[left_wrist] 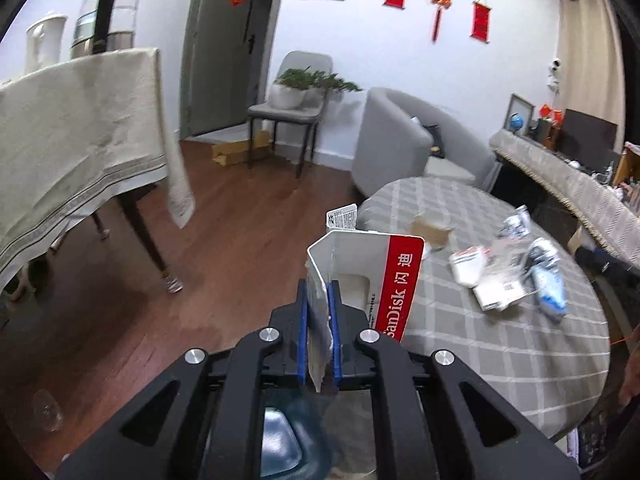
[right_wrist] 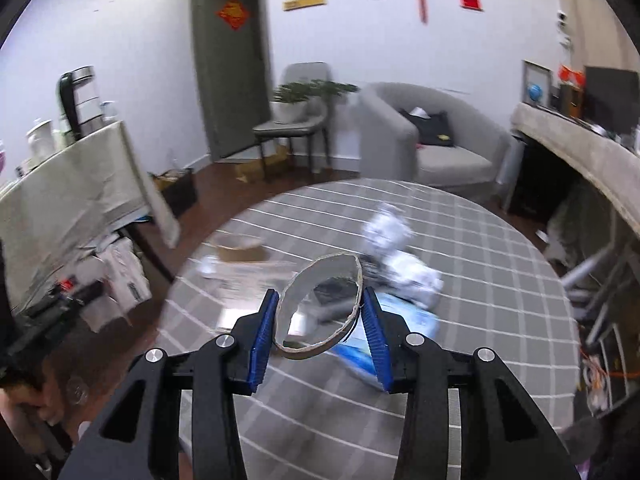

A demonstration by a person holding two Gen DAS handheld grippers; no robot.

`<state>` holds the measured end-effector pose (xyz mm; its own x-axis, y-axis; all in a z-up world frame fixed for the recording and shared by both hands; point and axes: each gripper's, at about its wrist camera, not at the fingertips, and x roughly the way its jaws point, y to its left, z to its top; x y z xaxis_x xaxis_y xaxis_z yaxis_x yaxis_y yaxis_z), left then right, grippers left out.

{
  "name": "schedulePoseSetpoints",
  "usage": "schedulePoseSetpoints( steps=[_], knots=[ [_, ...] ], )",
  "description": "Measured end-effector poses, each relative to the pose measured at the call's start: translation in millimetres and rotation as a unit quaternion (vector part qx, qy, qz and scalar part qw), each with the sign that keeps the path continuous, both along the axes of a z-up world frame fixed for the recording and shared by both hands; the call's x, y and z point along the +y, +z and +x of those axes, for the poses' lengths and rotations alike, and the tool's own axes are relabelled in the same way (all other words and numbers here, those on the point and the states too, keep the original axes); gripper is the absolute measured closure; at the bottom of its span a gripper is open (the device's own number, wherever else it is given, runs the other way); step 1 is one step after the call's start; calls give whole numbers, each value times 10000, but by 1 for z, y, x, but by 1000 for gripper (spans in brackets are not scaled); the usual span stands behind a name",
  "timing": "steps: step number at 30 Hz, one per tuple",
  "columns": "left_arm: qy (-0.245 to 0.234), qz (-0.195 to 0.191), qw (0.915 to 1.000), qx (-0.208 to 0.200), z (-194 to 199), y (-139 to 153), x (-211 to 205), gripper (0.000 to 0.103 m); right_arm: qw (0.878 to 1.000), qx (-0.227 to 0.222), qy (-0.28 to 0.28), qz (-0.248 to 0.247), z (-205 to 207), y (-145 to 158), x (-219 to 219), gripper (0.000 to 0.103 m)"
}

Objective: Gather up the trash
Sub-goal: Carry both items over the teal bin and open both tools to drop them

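Note:
My left gripper (left_wrist: 320, 312) is shut on a folded white card package with a red SanDisk strip (left_wrist: 384, 276), held over the wooden floor beside the round table (left_wrist: 500, 360). My right gripper (right_wrist: 320, 320) is shut on an empty tape roll, a squashed cardboard ring (right_wrist: 320, 304), lifted above the checked tablecloth (right_wrist: 460, 240). More trash lies on the table: white wrappers (left_wrist: 492, 276), a blue-and-white packet (left_wrist: 550, 280), a small brown cardboard piece (left_wrist: 432, 230), crumpled white paper (right_wrist: 386, 228) and a blue packet (right_wrist: 412, 320).
A cloth-covered table (left_wrist: 80, 136) with a kettle (left_wrist: 108, 12) stands at the left. A grey chair with a potted plant (left_wrist: 296, 92), a grey armchair (left_wrist: 400, 140) and a long draped shelf (left_wrist: 580, 184) surround the round table. A hand (right_wrist: 24, 400) shows at the lower left.

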<state>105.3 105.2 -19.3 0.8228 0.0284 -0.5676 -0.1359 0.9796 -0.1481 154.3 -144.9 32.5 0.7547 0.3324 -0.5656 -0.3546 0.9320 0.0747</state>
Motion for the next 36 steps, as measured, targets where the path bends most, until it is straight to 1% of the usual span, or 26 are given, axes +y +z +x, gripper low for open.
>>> schedulePoseSetpoints(
  steps=[3,5,8,10,13,15,17,20,22,24,27,29,32,34,36],
  knots=[
    [109,79,9997,201,-4,-13,18,93,9992,-75,372,122,-6,6,24,60],
    [171,164,9990,383,-5,-24,29,93,9983,-142,555,116,-10,12,45,60],
    [236,6,9976,650,-7,-41,47,93,9968,-128,770,139,-12,15,72,60],
    [291,18,9964,791,-8,-49,57,93,9952,-76,958,168,-12,16,95,60],
    [327,-40,9936,1079,-10,-65,71,93,9920,72,1248,146,-12,9,132,60],
    [295,-112,9898,1391,-11,-81,81,93,9898,199,1405,87,-15,-1,152,60],
    [368,-162,9857,1634,-12,-94,91,93,9875,328,1541,50,-18,-10,167,60],
    [408,-365,9792,1954,-15,-112,104,93,9839,521,1711,-53,-18,-27,189,60],
    [393,-410,9749,2154,-17,-124,109,93,9809,712,1811,-54,-14,-38,202,60],
    [358,-419,9695,2388,-19,-138,112,93,9780,872,1892,-3,-13,-48,213,60],
    [315,-461,9597,2754,-20,-158,117,93,9754,966,1969,-229,-15,-62,229,60],
    [271,-548,9545,2920,-20,-168,122,93,9723,1106,2035,-306,-13,-72,242,60],
    [233,-699,9458,3162,-21,-183,127,93,9676,1340,2063,-573,-12,-92,257,60],
    [226,-805,9400,3308,-21,-192,130,93,9625,1573,2104,-676,-10,-106,268,60],
    [216,-841,9365,3398,-19,-199,131,92,9588,1712,2112,-819,-10,-117,275,60]
  ],
)
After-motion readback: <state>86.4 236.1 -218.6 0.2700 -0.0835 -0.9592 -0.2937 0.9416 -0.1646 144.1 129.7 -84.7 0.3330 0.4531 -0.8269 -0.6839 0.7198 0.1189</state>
